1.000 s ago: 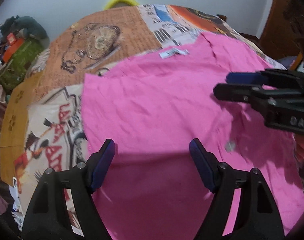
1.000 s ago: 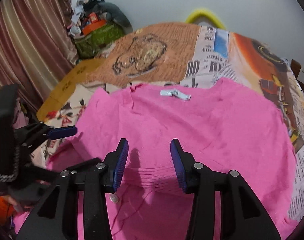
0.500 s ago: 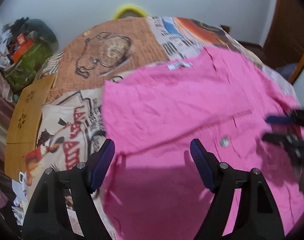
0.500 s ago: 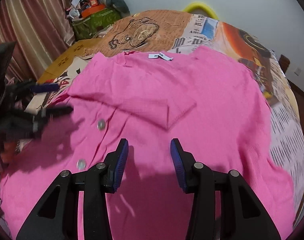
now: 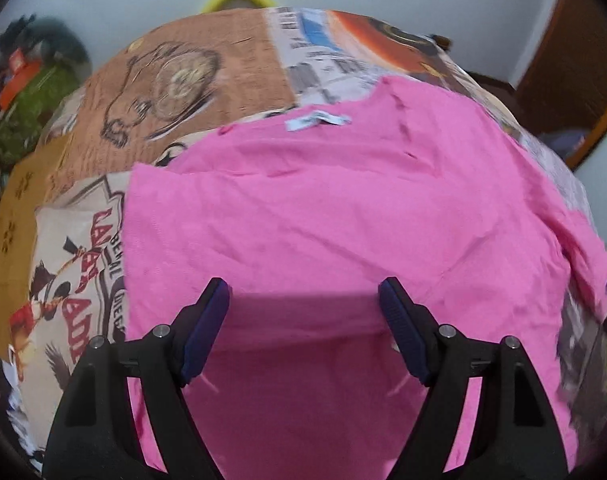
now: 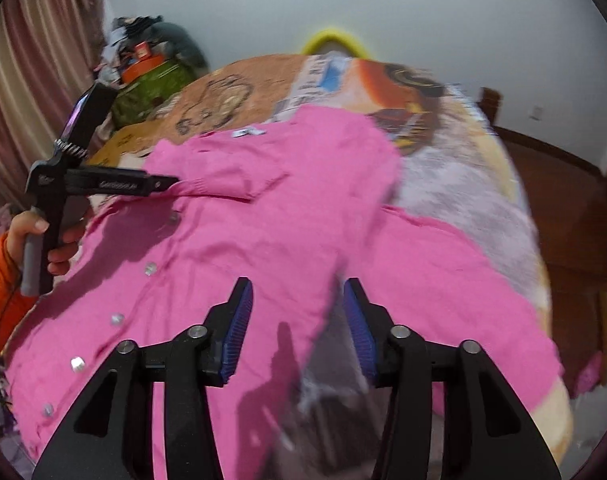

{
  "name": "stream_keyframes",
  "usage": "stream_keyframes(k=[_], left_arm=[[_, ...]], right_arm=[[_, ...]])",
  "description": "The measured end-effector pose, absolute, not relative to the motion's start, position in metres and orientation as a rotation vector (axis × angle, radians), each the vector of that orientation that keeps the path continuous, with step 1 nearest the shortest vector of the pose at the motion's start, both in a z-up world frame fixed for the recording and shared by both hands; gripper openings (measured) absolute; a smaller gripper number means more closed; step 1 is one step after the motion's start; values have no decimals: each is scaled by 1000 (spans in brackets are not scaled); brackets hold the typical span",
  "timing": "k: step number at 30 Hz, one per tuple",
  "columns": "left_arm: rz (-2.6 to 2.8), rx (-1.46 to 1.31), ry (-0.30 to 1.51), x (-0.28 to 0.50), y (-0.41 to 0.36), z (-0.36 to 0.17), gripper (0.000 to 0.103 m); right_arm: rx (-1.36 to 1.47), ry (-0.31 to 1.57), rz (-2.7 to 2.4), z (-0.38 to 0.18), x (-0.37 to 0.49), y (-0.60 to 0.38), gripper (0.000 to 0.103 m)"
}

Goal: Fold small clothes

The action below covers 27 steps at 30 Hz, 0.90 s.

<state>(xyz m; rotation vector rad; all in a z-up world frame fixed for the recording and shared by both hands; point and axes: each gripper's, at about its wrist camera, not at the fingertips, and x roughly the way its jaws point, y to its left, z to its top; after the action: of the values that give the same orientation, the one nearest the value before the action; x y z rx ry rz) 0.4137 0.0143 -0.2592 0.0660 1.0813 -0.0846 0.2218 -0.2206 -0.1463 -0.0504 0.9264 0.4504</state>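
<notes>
A pink buttoned cardigan point(image 5: 343, 208) lies spread on the bed, its white neck label point(image 5: 317, 120) at the far side. In the right wrist view one sleeve point(image 6: 231, 176) is folded across the chest and the other sleeve point(image 6: 455, 276) stretches off to the right. My left gripper point(image 5: 303, 292) hovers wide open over the cardigan's near part with nothing between its pads. A hand point(image 6: 43, 236) in an orange sleeve holds it at the cardigan's left side point(image 6: 169, 181). My right gripper point(image 6: 296, 292) hangs above the cardigan's right armpit area; its jaws are opening and grip nothing.
A printed patchwork cover point(image 5: 191, 80) drapes the bed. A yellow ring point(image 6: 335, 40) stands at the far edge against the wall. A green bag with clutter point(image 6: 151, 88) and a curtain point(image 6: 31, 60) are far left. Wooden floor point(image 6: 559, 200) lies to the right.
My right gripper has swung right across the cardigan, away from the folded sleeve, and slipped to the edge of the left wrist view. Its jaws have widened a little. My left gripper stays open.
</notes>
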Motion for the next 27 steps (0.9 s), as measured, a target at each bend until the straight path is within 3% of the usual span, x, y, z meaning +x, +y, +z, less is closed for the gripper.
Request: stream_keyframes(k=[16, 27], left_arm=[[2, 152, 1000, 357, 16, -223, 82], [7, 70, 1101, 331, 42, -259, 82]], right_arm=[[62, 917, 204, -145, 187, -313, 48], [167, 963, 106, -168, 200, -357, 48]])
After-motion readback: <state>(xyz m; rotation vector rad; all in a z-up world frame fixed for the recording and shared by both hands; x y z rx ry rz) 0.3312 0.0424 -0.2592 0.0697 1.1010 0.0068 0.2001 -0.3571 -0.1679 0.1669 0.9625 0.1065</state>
